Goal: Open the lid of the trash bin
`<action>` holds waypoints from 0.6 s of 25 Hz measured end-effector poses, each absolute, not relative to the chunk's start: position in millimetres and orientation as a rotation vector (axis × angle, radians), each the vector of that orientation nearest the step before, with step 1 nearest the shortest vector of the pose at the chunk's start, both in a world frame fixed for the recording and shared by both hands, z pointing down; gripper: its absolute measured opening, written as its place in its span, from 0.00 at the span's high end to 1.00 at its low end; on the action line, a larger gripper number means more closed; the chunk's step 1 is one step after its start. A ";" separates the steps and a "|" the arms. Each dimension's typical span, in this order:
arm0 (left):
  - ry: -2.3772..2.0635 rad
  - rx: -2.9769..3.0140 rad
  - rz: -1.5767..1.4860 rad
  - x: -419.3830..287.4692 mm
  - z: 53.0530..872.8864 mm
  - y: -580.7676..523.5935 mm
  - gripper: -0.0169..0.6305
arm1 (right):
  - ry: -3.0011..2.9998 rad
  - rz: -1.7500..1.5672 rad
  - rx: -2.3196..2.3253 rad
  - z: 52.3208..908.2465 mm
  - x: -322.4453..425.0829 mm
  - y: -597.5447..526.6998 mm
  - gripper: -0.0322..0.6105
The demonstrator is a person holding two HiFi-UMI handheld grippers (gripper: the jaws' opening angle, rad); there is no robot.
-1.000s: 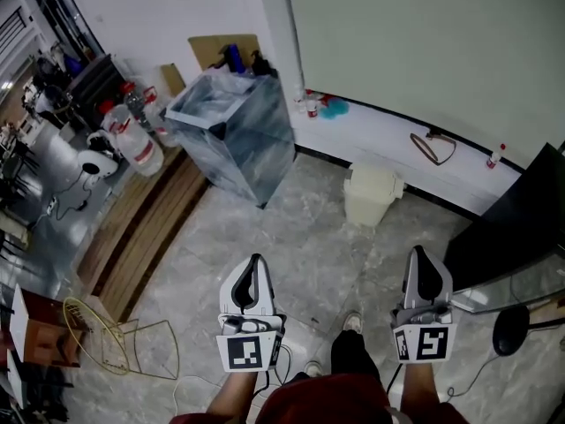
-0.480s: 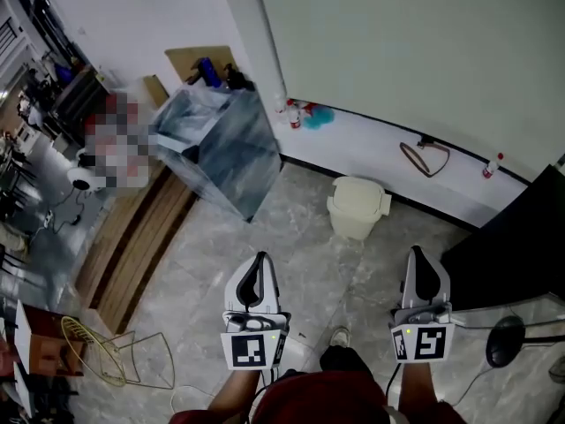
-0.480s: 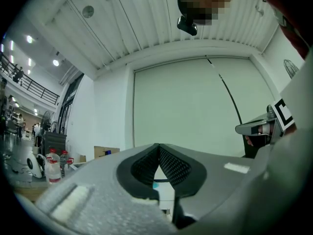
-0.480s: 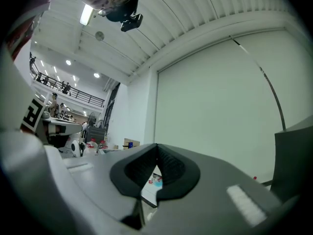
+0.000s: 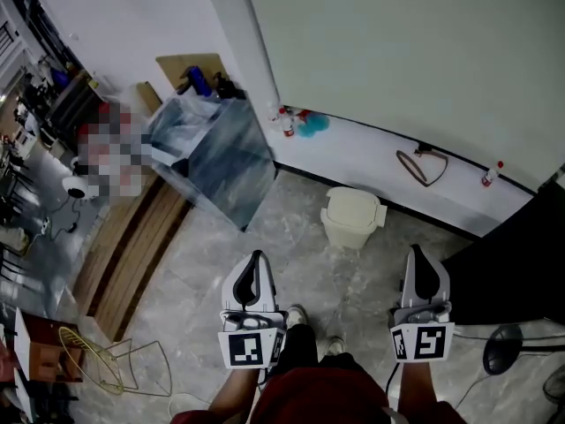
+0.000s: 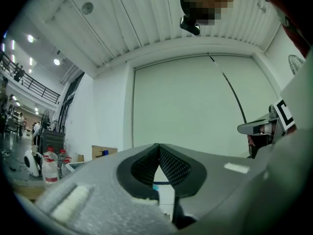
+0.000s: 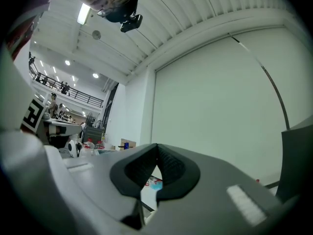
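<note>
Against the foot of the pale wall, on the grey marbled stone floor [image 5: 265, 246], stands the small cream plastic trash bin [image 5: 353, 217]. Its lid [image 5: 355, 203] lies flat and shut on top (no gap shows along the rim from the head view). The bin sits just in front of the low white ledge [image 5: 371, 153] that runs along the wall. It is well ahead of both tools and roughly between their lines, a little nearer the right one.

The left gripper [image 5: 256, 260], a grey and white two-jaw tool, is held low in the foreground. It points forward over the floor, well apart from the bin. In the left gripper view its two jaws, lined with dark ribbed rubber, meet at the tips with nothing between them; only wall and ledge show through the small opening lower down. The right gripper [image 5: 417, 253] is held level with it, on the bin's right side and also well apart from it. Its jaws are likewise pressed together at the tips, with nothing gripped.

To the left of the bin, a large box wrapped in bluish clear plastic film [image 5: 216, 157] stands by the wall corner. On the ledge lie a brown looped strap [image 5: 422, 166], a teal object [image 5: 311, 124] (too small to make out) and a small red-capped bottle [image 5: 490, 176]. A gold wire basket [image 5: 119, 353] sits on the floor at lower left, and a black panel [image 5: 508, 254] fills the right edge.
</note>
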State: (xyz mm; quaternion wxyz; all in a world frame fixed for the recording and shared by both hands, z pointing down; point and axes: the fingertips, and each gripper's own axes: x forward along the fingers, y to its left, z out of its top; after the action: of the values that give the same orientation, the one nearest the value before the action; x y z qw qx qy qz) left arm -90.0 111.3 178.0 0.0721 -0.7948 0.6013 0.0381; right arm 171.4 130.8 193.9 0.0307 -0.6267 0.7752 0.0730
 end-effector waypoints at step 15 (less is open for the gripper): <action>1.742 -2.467 0.186 -130.2 191.1 -27.9 0.98 | 2.375 0.272 -2.019 195.0 121.9 13.4 0.95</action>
State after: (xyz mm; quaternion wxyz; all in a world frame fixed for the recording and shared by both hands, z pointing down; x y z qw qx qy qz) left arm -130.2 -27.9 191.1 0.0577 -0.8139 0.5748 0.0614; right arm 121.9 13.4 195.0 0.0062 -0.6452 0.7590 0.0870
